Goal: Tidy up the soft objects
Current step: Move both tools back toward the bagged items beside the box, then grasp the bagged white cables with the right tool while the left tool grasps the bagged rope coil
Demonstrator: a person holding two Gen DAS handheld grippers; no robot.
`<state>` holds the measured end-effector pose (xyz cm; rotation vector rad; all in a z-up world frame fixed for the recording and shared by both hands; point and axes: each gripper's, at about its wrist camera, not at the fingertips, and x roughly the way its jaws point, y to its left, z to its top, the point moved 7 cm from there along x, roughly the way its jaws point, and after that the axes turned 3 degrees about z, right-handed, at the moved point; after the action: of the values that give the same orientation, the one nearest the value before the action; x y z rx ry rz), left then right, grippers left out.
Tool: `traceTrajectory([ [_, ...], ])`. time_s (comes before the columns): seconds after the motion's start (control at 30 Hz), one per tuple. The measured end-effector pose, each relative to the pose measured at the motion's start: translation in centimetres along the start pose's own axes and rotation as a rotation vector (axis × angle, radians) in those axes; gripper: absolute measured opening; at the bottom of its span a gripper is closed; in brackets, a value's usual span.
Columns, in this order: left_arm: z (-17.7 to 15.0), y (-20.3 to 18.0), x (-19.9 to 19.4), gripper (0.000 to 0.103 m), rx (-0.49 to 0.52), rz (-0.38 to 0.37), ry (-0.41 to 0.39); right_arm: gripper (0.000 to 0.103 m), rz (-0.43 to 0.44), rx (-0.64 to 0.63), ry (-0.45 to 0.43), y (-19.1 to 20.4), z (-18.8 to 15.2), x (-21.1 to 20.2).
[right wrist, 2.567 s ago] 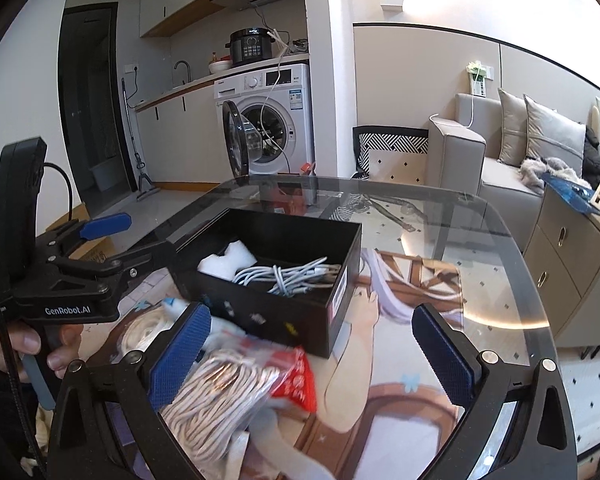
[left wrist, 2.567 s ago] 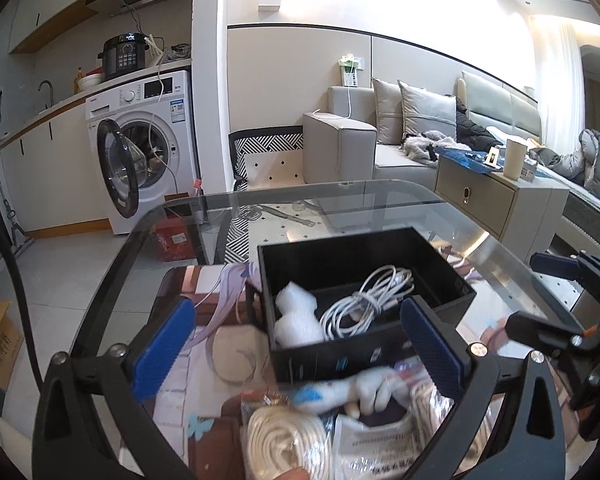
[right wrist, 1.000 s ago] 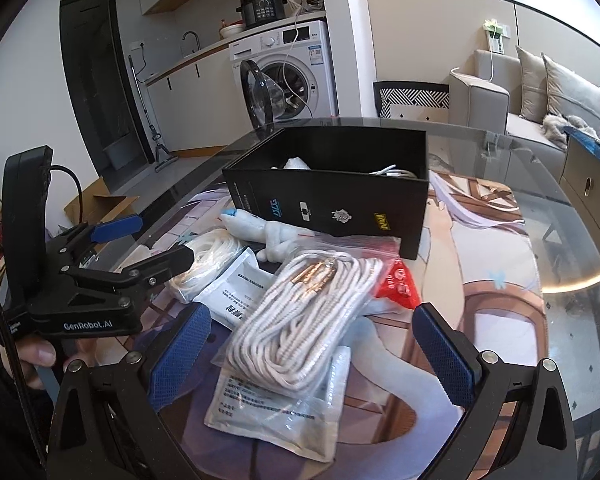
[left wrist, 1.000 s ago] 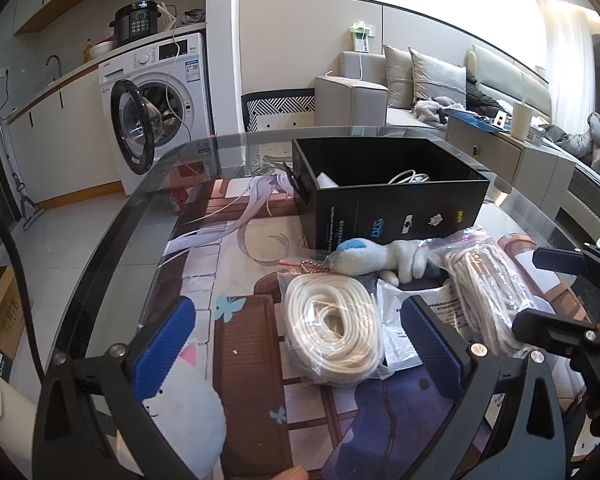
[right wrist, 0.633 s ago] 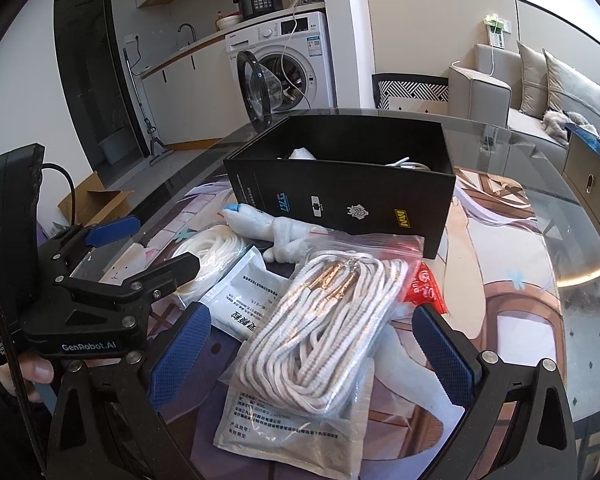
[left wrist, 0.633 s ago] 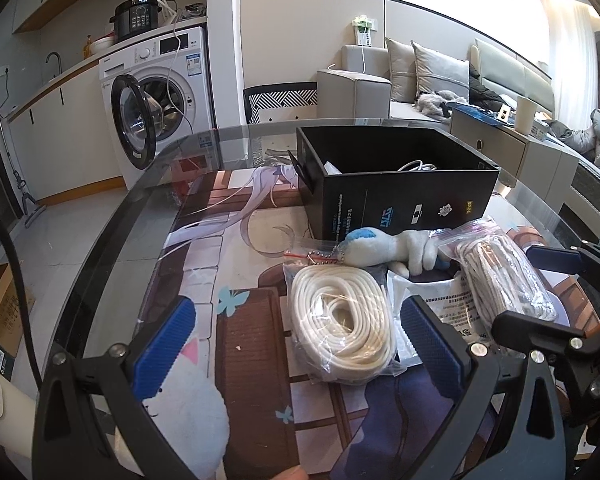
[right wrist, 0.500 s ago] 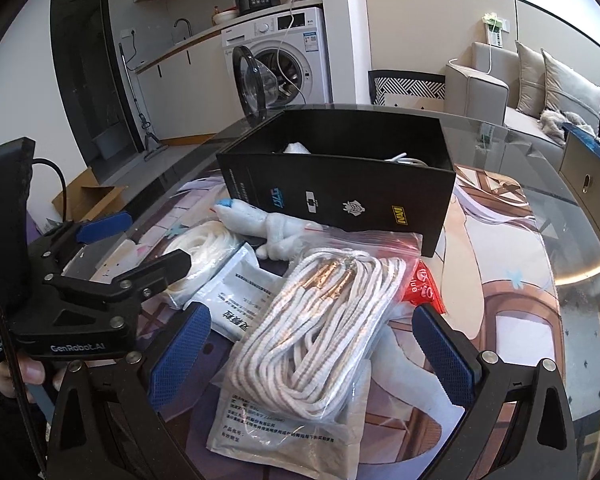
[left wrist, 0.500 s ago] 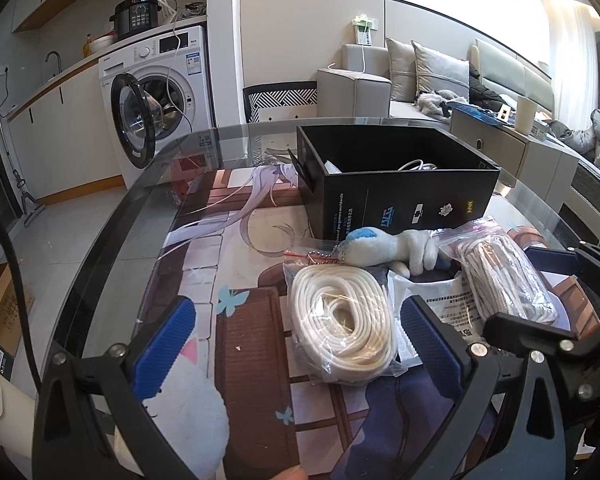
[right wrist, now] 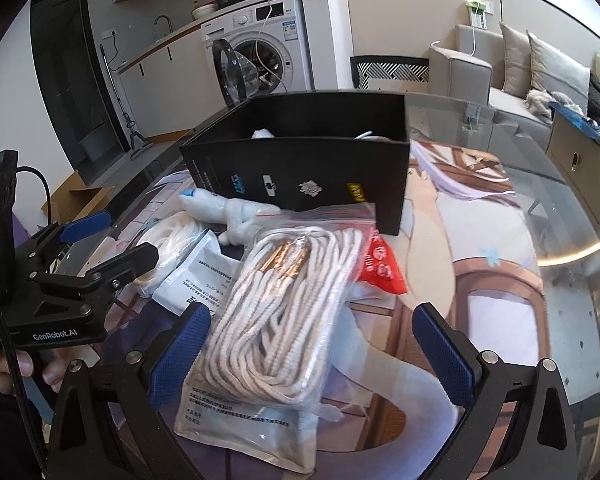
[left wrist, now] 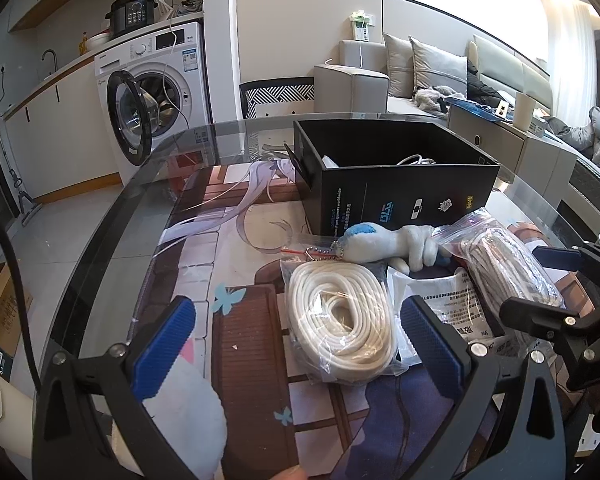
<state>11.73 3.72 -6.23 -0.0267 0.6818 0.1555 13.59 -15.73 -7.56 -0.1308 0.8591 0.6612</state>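
A black open box (left wrist: 396, 178) stands on the glass table and shows in the right wrist view (right wrist: 300, 168) too; white cable and something white lie inside. In front of it lie a white plush toy with a blue tip (left wrist: 384, 242), a bagged white rope coil (left wrist: 342, 320) and a bagged cream cord bundle (right wrist: 284, 308). My left gripper (left wrist: 298, 344) is open and empty, low over the rope coil. My right gripper (right wrist: 310, 346) is open and empty, over the cord bundle.
Flat white packets (right wrist: 198, 276) and a red packet (right wrist: 382, 266) lie among the bags. A white soft shape (left wrist: 188, 420) sits at the near left. The round table edge (left wrist: 112, 224) curves left. A washing machine (left wrist: 156, 92) and sofa (left wrist: 420, 76) stand behind.
Both grippers have pulled back from the box and come down over the bags in front of it. Both stay open and empty.
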Motion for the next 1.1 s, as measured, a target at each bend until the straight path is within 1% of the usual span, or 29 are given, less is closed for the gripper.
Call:
traceTrajectory([
  [0.17,-0.1,-0.1,0.3,0.103,0.001,-0.001,0.013,0.102,-0.025,-0.034,0.010,0.9,0.0,0.7],
  [0.23,-0.1,-0.1,0.3,0.103,0.003,0.001,0.016,0.097,-0.020,-0.034,0.011,0.9,-0.1,0.7],
  [0.3,-0.2,-0.2,0.4,0.103,0.005,0.002,0.023,0.085,-0.011,-0.030,0.011,0.8,-0.2,0.6],
  [0.37,-0.2,-0.2,0.5,0.103,0.006,0.001,0.029,0.080,0.000,-0.025,0.017,0.7,-0.3,0.6],
  [0.5,-0.3,-0.5,0.6,0.103,0.013,0.000,0.039,0.064,0.016,-0.034,0.028,1.0,-0.6,0.6],
  [0.63,-0.4,-0.6,0.5,0.103,0.021,-0.001,0.041,0.059,0.028,-0.046,0.028,1.3,-0.8,0.5],
  [0.8,-0.3,-0.6,0.5,0.103,0.017,-0.005,0.042,0.051,0.046,-0.052,0.003,1.3,-0.7,-0.2],
  [0.97,-0.3,-0.6,0.5,0.103,0.029,-0.001,0.050,0.050,0.053,-0.063,-0.034,1.1,-0.4,-1.4],
  [1.1,0.3,-0.5,0.6,0.103,0.030,-0.012,0.055,0.050,0.056,-0.064,-0.060,0.8,0.1,-2.5],
])
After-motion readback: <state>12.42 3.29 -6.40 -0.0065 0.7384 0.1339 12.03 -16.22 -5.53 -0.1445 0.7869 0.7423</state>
